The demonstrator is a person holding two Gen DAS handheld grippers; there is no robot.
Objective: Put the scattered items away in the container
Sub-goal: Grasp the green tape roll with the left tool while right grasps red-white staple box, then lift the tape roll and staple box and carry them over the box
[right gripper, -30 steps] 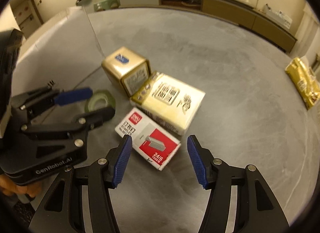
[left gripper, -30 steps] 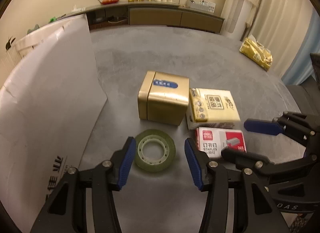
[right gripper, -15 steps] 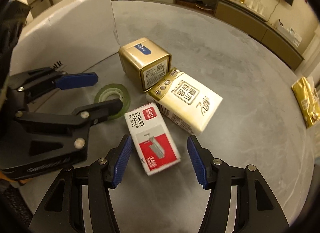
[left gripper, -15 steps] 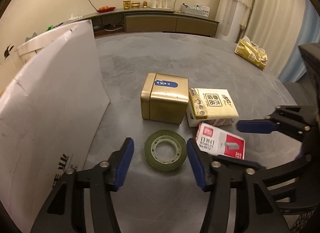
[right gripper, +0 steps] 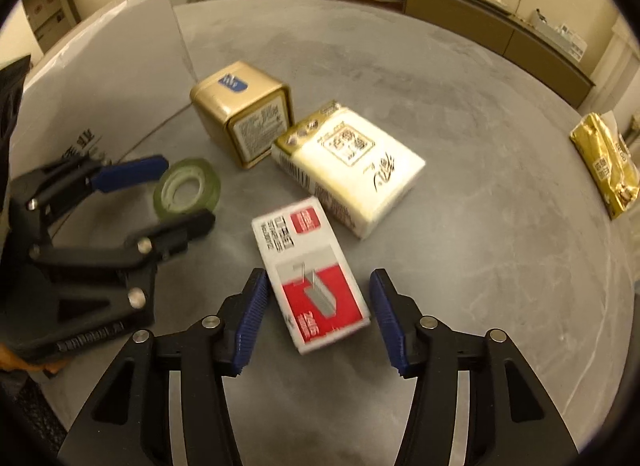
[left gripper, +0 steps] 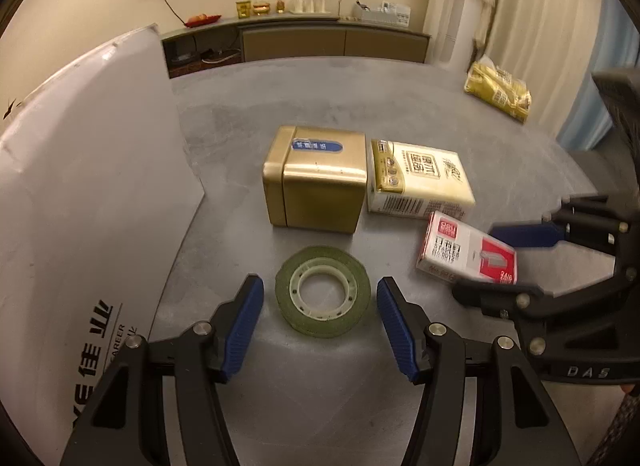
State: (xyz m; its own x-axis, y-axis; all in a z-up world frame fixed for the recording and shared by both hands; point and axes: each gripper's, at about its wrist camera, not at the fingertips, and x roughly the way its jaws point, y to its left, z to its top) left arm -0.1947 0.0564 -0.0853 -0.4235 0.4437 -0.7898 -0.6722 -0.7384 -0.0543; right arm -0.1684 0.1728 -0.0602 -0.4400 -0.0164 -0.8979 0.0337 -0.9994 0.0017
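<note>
Left gripper (left gripper: 318, 306): jaws wide, straddling green tape roll (left gripper: 322, 296) lying flat on grey table (left gripper: 280, 105), no contact. Right gripper (right gripper: 318, 308): jaws wide, flanking staples box (right gripper: 310, 278), gripping nothing.

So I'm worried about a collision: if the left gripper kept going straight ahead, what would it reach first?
The tape roll, lying flat just ahead of the open left gripper. Beyond it sits the gold tin, though depth is hard to judge.

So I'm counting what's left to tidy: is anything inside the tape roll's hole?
Inside the green tape roll, only the bare grey table shows through its core. Whatever lies under the roll's ring is covered.
</note>
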